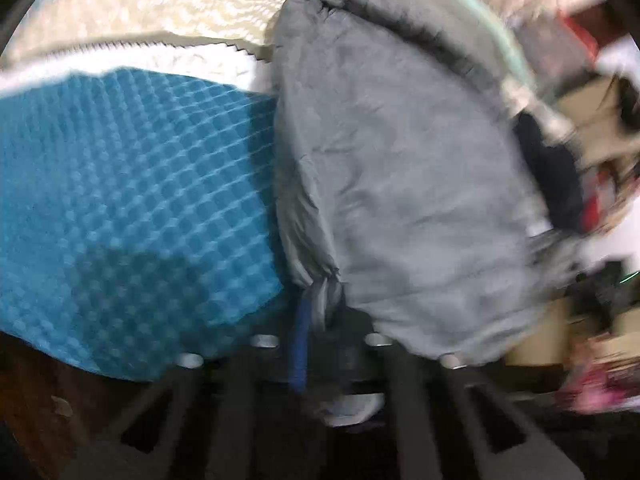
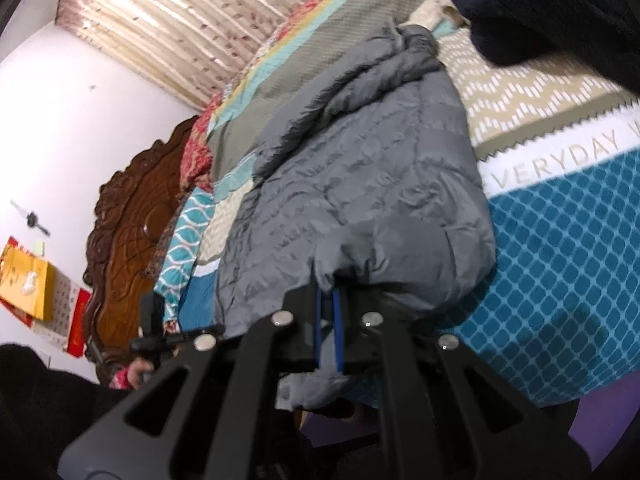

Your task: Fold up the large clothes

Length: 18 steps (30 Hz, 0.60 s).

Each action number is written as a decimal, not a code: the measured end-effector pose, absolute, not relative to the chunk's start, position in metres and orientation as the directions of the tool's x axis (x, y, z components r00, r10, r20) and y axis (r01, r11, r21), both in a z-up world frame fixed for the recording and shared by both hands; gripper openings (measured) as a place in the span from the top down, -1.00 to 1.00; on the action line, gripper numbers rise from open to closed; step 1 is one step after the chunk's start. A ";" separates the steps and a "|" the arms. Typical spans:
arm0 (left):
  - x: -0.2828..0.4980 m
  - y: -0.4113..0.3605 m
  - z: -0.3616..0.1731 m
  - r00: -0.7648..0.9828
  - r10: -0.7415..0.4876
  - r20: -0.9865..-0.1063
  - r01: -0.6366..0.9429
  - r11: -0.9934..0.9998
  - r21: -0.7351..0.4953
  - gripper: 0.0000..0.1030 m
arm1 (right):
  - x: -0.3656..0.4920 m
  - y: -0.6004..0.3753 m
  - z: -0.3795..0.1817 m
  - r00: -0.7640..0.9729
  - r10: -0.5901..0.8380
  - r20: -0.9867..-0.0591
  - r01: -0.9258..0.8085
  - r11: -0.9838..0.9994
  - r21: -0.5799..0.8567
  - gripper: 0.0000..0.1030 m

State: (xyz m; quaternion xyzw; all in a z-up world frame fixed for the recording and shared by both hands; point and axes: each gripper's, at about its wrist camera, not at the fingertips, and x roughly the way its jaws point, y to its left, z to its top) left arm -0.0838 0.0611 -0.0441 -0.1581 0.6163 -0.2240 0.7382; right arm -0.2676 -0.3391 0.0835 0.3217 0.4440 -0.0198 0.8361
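A bed (image 2: 120,240) with a carved dark wooden headboard is carrying everything, and a patterned blanket (image 2: 560,240) in teal, white and beige, bearing the word EVERYDAY, is covering it. A grey puffer jacket (image 2: 360,184) is lying directly on the blanket (image 1: 132,184), bunched and creased, the same jacket (image 1: 400,168) filling the left wrist view. A dark navy garment (image 2: 540,12) is resting on the blanket's far beige part, apart from the jacket.

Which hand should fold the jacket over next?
Either, probably. The right gripper and left gripper each pinch the grey jacket's hem. Right's view is sharp; left's is blurred.
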 end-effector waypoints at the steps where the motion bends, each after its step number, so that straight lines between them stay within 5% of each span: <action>1: -0.080 0.064 -0.035 0.145 -0.565 -0.812 0.133 0.825 -0.550 0.42 | -0.266 -0.339 0.088 0.615 0.263 -0.743 0.298 0.794 0.529 0.89; 14: 0.073 0.055 0.081 0.355 -0.782 -0.512 0.166 0.592 -0.789 0.43 | -0.143 -0.395 0.158 0.748 0.258 -0.612 0.180 0.808 0.561 0.89; 18: 0.160 0.036 0.105 0.421 -0.740 -0.524 0.140 0.624 -0.768 0.43 | -0.046 -0.446 0.177 0.783 0.187 -0.593 0.207 0.821 0.532 0.89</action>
